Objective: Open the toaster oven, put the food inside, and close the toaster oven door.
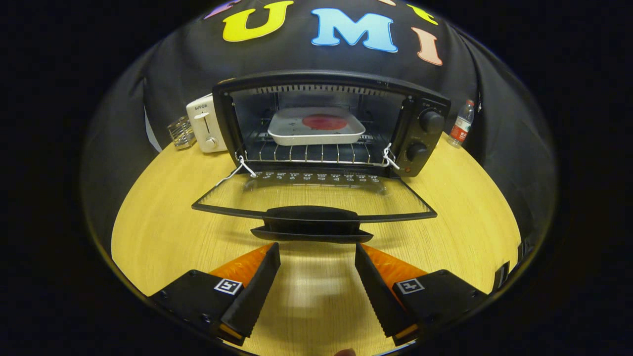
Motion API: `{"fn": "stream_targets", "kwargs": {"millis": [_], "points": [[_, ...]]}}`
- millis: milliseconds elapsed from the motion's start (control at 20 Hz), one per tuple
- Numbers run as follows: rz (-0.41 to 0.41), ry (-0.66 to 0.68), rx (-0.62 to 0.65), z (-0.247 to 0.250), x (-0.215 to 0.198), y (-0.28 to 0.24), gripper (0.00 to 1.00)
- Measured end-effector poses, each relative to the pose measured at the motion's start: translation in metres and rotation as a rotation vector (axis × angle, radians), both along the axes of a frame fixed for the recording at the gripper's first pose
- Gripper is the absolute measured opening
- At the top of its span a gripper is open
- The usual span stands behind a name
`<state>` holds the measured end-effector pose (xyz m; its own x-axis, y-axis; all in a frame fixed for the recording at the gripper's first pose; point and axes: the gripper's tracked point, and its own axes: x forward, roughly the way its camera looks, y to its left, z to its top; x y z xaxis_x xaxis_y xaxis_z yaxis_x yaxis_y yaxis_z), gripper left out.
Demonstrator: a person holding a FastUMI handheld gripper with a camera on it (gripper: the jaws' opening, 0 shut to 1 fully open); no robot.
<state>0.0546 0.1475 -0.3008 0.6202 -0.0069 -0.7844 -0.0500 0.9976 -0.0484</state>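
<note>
Beyond the fingers, toaster oven stands black, door dropped flat, glass pane; square white tray with red food on wire rack. Hand-held gripper spread wide, empty, just short of door handle. White toaster, "SUPOR", on wood-grain table.

white pop-up toaster, upright at the table's back | small clear ribbed glass container, just beside the toaster | clear plastic water bottle with red label, upright at the table's far edge | round light wooden table
</note>
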Motion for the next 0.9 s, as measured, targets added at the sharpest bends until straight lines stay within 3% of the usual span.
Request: {"fn": "stream_targets", "kwargs": {"millis": [200,900], "points": [[-0.015,-0.026,0.024,0.022,0.005,0.0,0.97],[0.004,-0.206,0.012,0.083,0.093,-0.004,0.96]]}}
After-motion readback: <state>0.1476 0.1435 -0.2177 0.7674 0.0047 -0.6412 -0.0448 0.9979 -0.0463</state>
